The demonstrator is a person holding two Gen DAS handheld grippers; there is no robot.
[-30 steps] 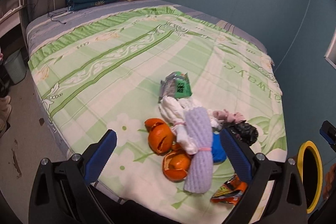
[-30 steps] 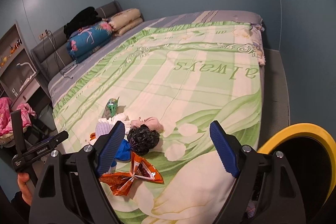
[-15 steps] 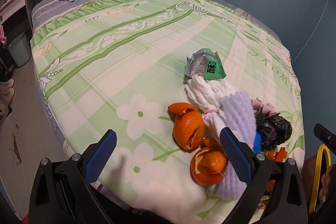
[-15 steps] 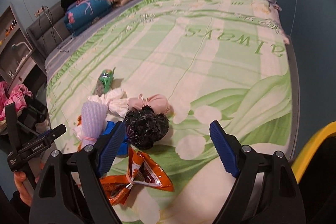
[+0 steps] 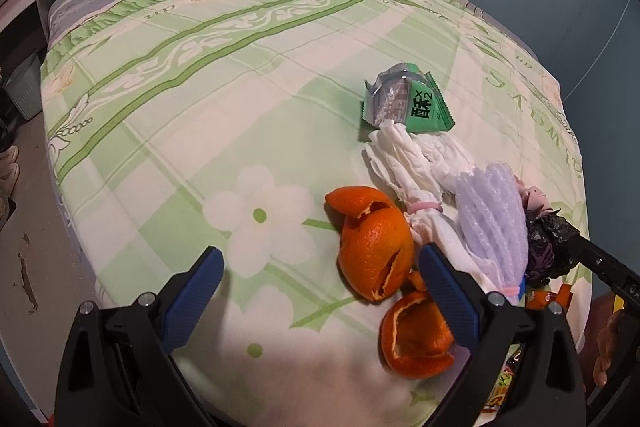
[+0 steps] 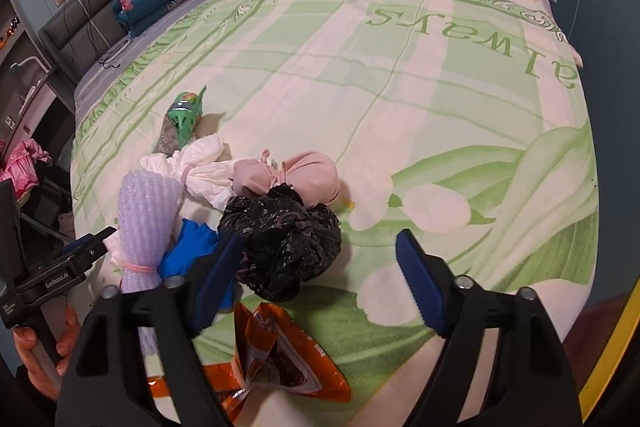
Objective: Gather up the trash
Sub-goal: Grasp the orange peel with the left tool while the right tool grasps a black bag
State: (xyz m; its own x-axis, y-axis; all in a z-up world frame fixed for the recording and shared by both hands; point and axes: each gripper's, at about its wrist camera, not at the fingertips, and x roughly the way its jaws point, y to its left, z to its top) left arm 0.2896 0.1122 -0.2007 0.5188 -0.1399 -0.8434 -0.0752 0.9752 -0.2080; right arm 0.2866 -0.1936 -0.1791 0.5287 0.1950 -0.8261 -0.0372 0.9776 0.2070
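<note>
Trash lot, all lying uncollected at the near corner of the bed (image 5: 240,75): orange peel (image 5: 376,247), green wrapper (image 5: 416,103), black bag (image 6: 286,241), orange snack packet (image 6: 280,351). Left tongs (image 5: 320,291) are gaping wide, empty, over the peel. Right tongs (image 6: 320,275), narrowing slightly yet empty, are straddling the black bag.

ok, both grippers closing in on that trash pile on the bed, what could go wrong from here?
1. The left gripper is open beside the loose orange peel shells; thin curved peel may crack or slip.
2. The right gripper, jaws just narrowing with nothing between them, hangs by the crumpled black plastic bag, which may snag the blue item alongside.
3. Soft green floral bedsheet could get pinched.
</note>
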